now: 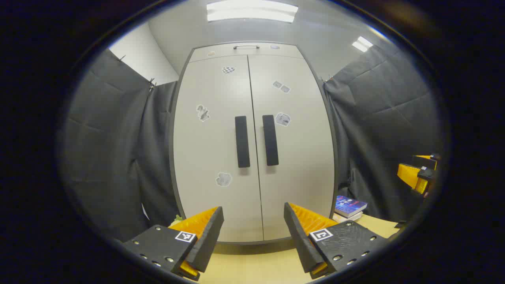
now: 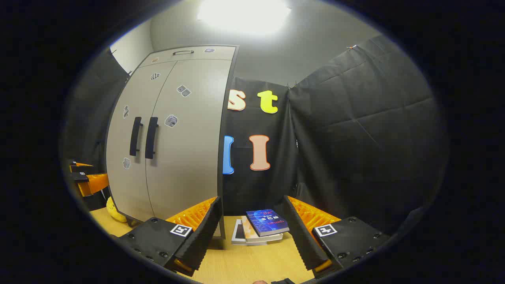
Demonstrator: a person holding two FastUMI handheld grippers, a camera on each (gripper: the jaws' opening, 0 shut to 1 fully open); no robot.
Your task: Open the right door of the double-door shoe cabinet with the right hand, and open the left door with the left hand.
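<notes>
Straight ahead of the wide-open, empty left gripper [image 1: 253, 232], closed double-door shoe cabinet [image 1: 252, 146] with rigid, probably light-swinging doors, best pinched at the black vertical handles [image 1: 242, 141], ahead-left of the equally spread right gripper [image 2: 252, 232], books [image 2: 262, 227] just beyond on the worktop [image 2: 252, 268].

My left gripper view faces the shoe cabinet [image 1: 254, 146] squarely from near, while my right gripper view looks past its right side, both sharing its doors and the books [image 2: 260, 228].

I was working in a staged recording booth. Black cloth walls [image 2: 355, 130] enclosed a shoe cabinet [image 1: 252, 146] under ceiling strip lights [image 1: 251, 11].
</notes>
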